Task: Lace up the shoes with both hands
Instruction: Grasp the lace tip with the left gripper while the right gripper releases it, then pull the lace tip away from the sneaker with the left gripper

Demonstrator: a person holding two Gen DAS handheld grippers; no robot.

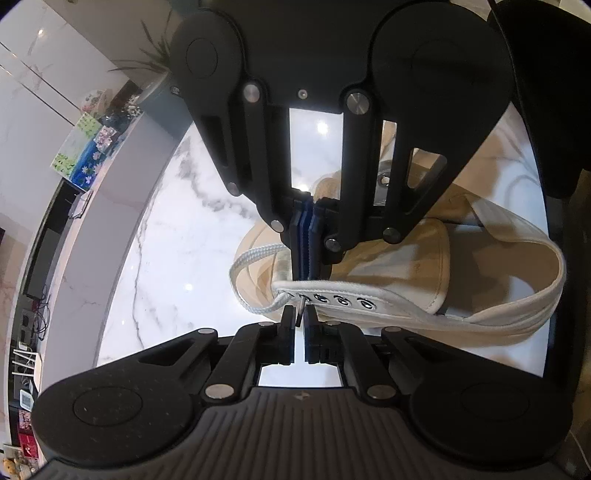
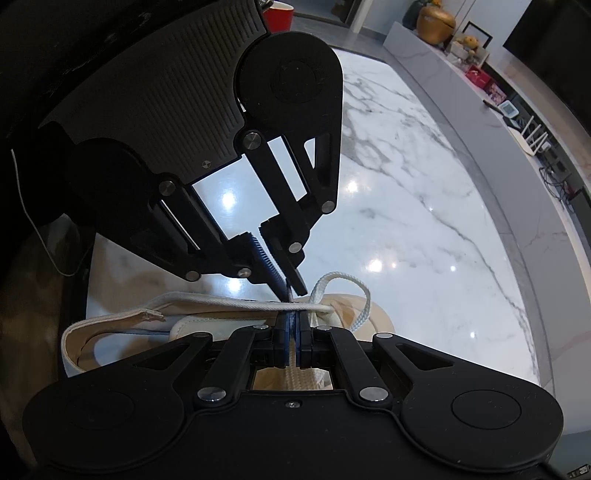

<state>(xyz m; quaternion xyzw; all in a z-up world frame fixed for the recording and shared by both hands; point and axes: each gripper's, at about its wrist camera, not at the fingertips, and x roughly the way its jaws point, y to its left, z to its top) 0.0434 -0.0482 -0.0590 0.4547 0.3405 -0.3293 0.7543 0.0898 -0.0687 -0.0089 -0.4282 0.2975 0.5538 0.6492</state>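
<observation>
A cream canvas shoe (image 1: pixel 406 266) lies on its side on the white marble table (image 1: pixel 177 240), its row of metal eyelets (image 1: pixel 343 300) facing the left wrist camera. The white flat lace (image 1: pixel 243 262) loops out from the toe-end eyelet. My left gripper (image 1: pixel 300 321) sits just under that eyelet, shut on the lace's stiff tip (image 1: pixel 300 308). In the right wrist view the left gripper (image 2: pixel 293 291) comes down from above. My right gripper (image 2: pixel 293 325) is shut on a stretch of lace (image 2: pixel 354 291) at the eyelet edge; from the left wrist view the right gripper (image 1: pixel 306 273) stands over the shoe (image 2: pixel 92 332).
The table (image 2: pixel 424 221) is round with a curved edge. Beyond it runs a grey counter with colourful boxes (image 1: pixel 88 155) and a plant (image 1: pixel 155 59). A red cup (image 2: pixel 279 14), a gold pot (image 2: pixel 436 18) and a white router (image 2: pixel 532 140) stand farther off.
</observation>
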